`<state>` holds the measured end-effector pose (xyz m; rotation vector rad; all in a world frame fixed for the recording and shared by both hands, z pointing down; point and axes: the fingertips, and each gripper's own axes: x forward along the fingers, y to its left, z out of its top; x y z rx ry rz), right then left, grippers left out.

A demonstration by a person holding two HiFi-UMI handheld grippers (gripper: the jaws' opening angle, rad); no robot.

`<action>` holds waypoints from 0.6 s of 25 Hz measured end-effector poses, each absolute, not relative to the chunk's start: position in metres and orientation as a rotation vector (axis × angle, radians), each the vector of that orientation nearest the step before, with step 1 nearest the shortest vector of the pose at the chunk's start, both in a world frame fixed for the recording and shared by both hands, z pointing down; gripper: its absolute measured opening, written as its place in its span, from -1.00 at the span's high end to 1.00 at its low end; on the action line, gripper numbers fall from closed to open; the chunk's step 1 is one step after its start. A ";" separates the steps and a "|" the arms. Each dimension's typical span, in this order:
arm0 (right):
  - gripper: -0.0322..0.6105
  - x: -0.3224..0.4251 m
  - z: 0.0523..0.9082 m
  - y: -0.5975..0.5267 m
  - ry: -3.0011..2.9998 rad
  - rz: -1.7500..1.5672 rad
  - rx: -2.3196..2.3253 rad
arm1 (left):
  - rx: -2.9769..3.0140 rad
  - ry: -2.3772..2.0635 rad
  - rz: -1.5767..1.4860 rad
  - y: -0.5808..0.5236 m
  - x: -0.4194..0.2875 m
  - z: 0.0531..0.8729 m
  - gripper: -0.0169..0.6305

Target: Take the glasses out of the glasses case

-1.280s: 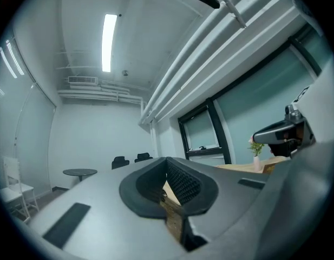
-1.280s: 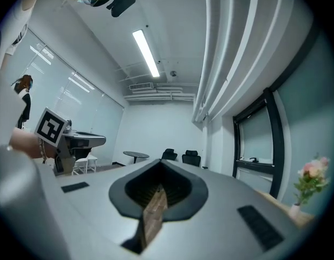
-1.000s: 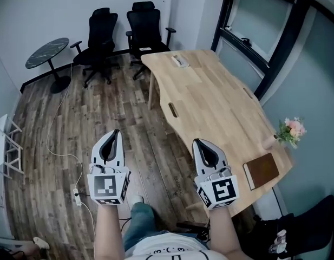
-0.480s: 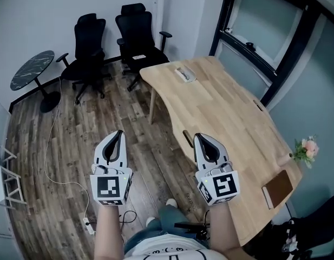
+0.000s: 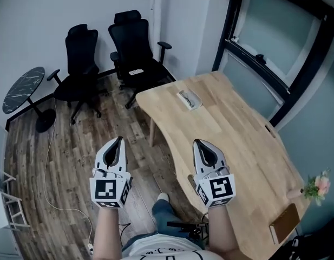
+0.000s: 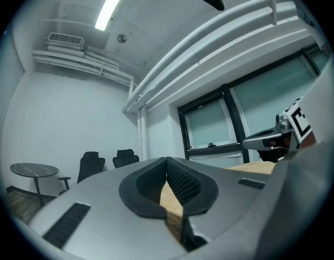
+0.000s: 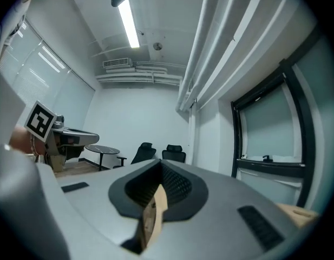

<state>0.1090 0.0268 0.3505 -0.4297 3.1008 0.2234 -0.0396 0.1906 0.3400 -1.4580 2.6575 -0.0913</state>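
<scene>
A small pale glasses case [image 5: 189,98] lies near the far end of the light wooden table [image 5: 237,140]; whether it holds glasses cannot be made out. My left gripper [image 5: 119,140] is held level over the wood floor, left of the table, jaws shut and empty. My right gripper [image 5: 199,142] hovers at the table's near left edge, also shut with nothing in it. Both are well short of the case. In the left gripper view the jaw tips [image 6: 167,161] meet. The right gripper view shows the same [image 7: 160,164].
Two black office chairs [image 5: 80,64] [image 5: 135,47] stand by the back wall, and a round dark side table [image 5: 23,83] at the left. A brown notebook [image 5: 286,223] and pink flowers [image 5: 320,184] sit at the table's near right end. A cable [image 5: 47,161] trails over the floor.
I have moved forward along the table: the case and chairs have come closer, the notebook and flowers have slid to the lower right. Both grippers stay shut and side by side.
</scene>
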 end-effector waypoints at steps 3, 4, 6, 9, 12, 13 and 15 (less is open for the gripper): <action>0.87 0.072 0.353 -0.019 3.121 0.203 -0.451 | -1.505 2.635 -0.117 0.135 -0.084 0.337 0.90; 0.87 0.064 0.355 -0.034 3.124 0.184 -0.472 | -1.521 2.629 -0.127 0.117 -0.095 0.337 0.90; 0.87 0.053 0.359 -0.064 3.121 0.149 -0.533 | -1.565 2.609 -0.143 0.082 -0.114 0.339 0.90; 0.87 0.039 0.364 -0.098 3.109 0.122 -0.616 | -1.647 2.560 -0.174 0.035 -0.132 0.345 0.90; 0.87 0.025 0.370 -0.120 3.109 0.118 -0.666 | -1.734 2.506 -0.192 -0.006 -0.145 0.352 0.90; 0.87 0.021 0.374 -0.127 3.110 0.113 -0.682 | -1.766 2.487 -0.195 -0.019 -0.148 0.356 0.90; 0.87 0.010 0.381 -0.139 3.116 0.103 -0.721 | -1.836 2.445 -0.201 -0.046 -0.157 0.362 0.90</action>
